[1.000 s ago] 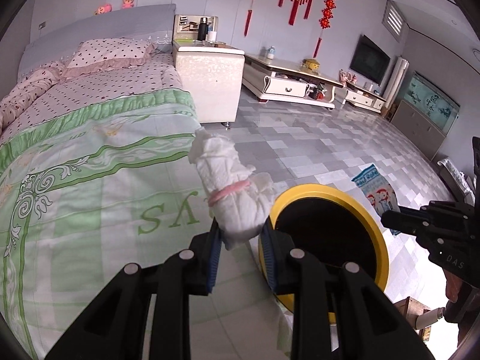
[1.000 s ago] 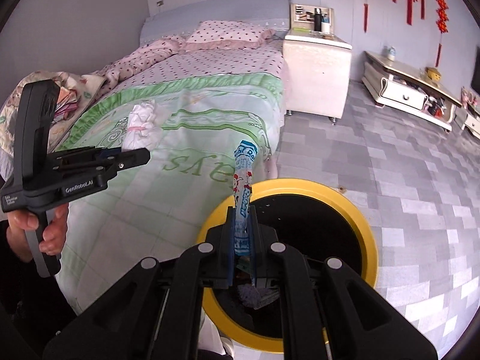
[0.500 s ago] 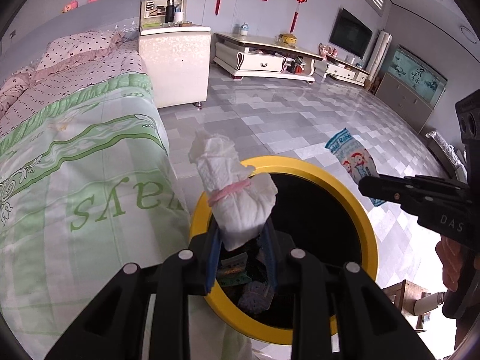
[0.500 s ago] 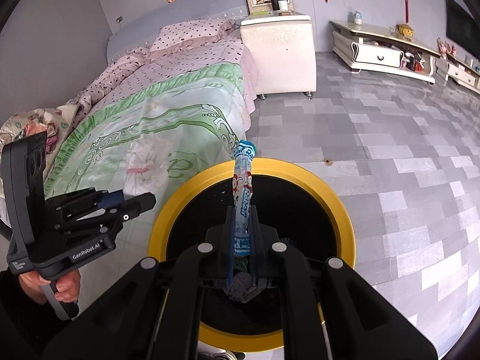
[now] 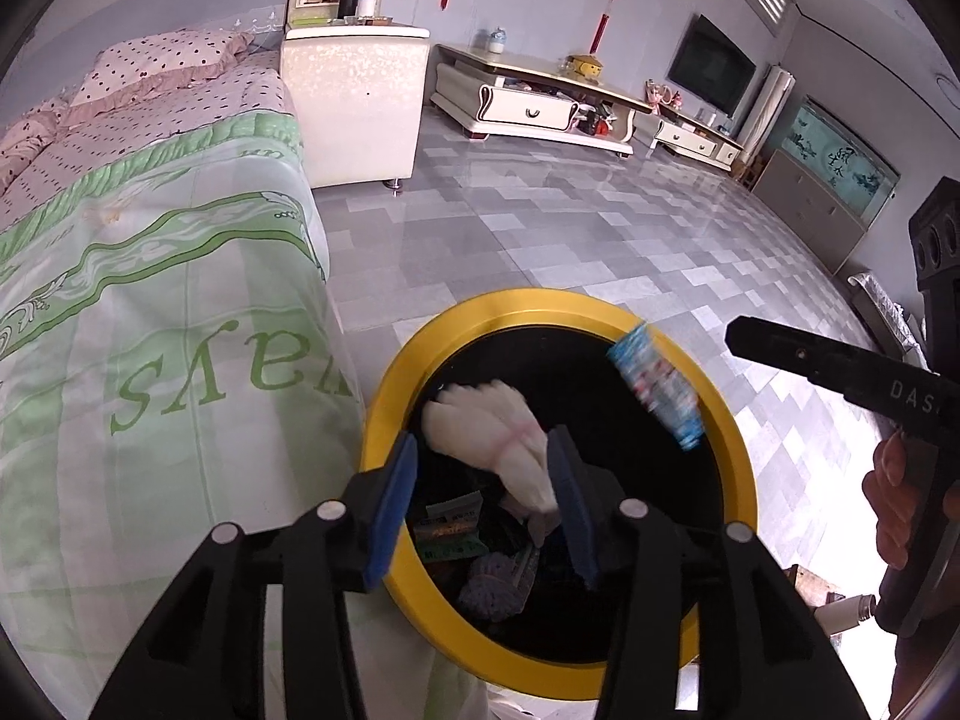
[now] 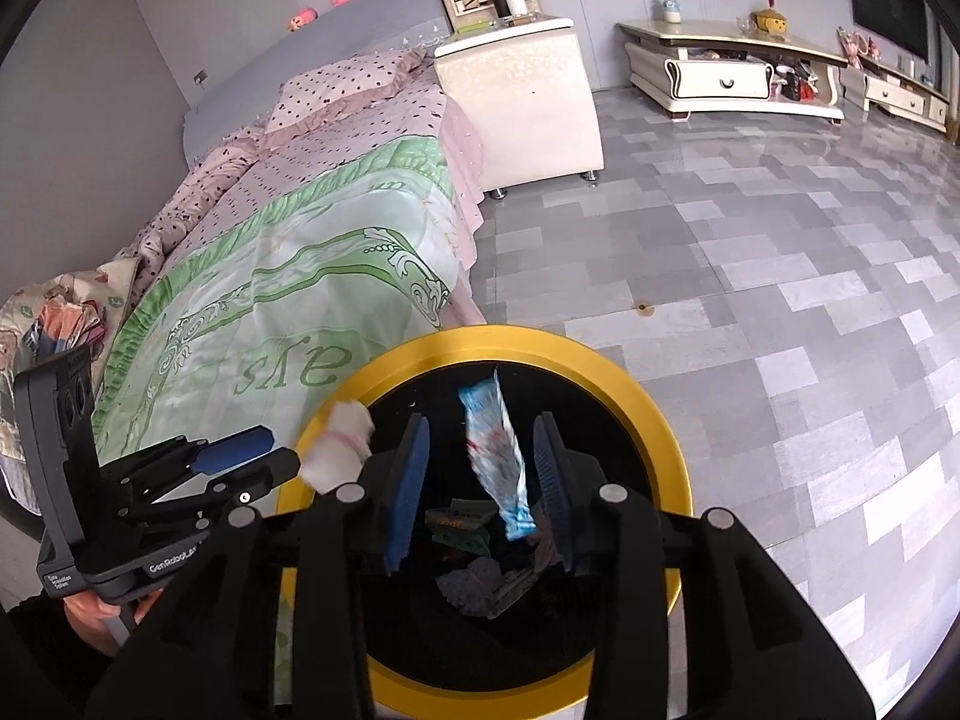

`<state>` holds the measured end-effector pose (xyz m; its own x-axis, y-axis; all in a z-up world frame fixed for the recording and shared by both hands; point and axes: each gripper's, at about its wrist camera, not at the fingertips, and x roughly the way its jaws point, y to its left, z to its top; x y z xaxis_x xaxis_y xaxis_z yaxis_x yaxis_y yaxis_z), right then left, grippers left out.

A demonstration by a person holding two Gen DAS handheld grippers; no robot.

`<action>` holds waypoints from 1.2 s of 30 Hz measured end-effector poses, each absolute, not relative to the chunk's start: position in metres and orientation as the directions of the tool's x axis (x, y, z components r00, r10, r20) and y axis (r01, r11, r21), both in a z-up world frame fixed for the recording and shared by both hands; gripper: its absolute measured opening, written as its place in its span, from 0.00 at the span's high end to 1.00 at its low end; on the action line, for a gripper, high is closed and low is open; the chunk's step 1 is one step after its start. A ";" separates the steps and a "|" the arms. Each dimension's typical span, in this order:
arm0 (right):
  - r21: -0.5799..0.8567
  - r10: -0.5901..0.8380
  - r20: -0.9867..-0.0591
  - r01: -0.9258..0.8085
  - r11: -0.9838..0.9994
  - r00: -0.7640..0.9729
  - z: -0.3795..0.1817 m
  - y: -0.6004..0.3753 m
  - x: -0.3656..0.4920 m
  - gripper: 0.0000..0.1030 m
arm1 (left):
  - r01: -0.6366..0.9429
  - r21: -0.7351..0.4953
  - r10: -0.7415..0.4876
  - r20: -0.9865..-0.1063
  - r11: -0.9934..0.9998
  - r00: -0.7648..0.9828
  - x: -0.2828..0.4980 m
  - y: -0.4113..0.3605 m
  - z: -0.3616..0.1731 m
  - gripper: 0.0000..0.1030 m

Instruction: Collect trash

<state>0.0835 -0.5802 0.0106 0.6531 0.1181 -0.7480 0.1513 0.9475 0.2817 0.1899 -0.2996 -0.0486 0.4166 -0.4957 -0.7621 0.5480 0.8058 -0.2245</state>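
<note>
Release over the bin. Both grippers hang above a round, black-lined trash bin (image 5: 384, 420) with a glossy yellow rim, standing on the tiled floor against the foot edge of the bed (image 5: 150, 312). The left gripper (image 5: 486, 492) has just been opening; its blue pads stand apart, and the white wad of soft tissue (image 5: 498, 438), cinched by a pink band, drops between them, seemingly free. The right gripper (image 6: 480, 480) has likewise just been opening, and the thin, crinkled blue-and-white wrapper (image 6: 495, 450) falls, blurred, between its parted pads. Paper scraps and a purplish crumpled piece already lie inside. Judged from this, two pieces are nearly binned; no further trash shows on bed or floor.
</note>
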 end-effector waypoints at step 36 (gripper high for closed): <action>0.259 0.255 -0.757 -0.082 0.962 0.602 0.024 -0.312 0.126 0.57 | 0.159 -0.154 -0.222 -0.690 0.975 0.689 0.142 -0.006 -0.004 0.49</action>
<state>0.1264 -0.3116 0.0238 0.6020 0.2547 -0.7568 -0.0815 0.9624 0.2590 0.1416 -0.0065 -0.0043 0.6889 -0.2216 -0.6901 0.1591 0.9751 -0.1543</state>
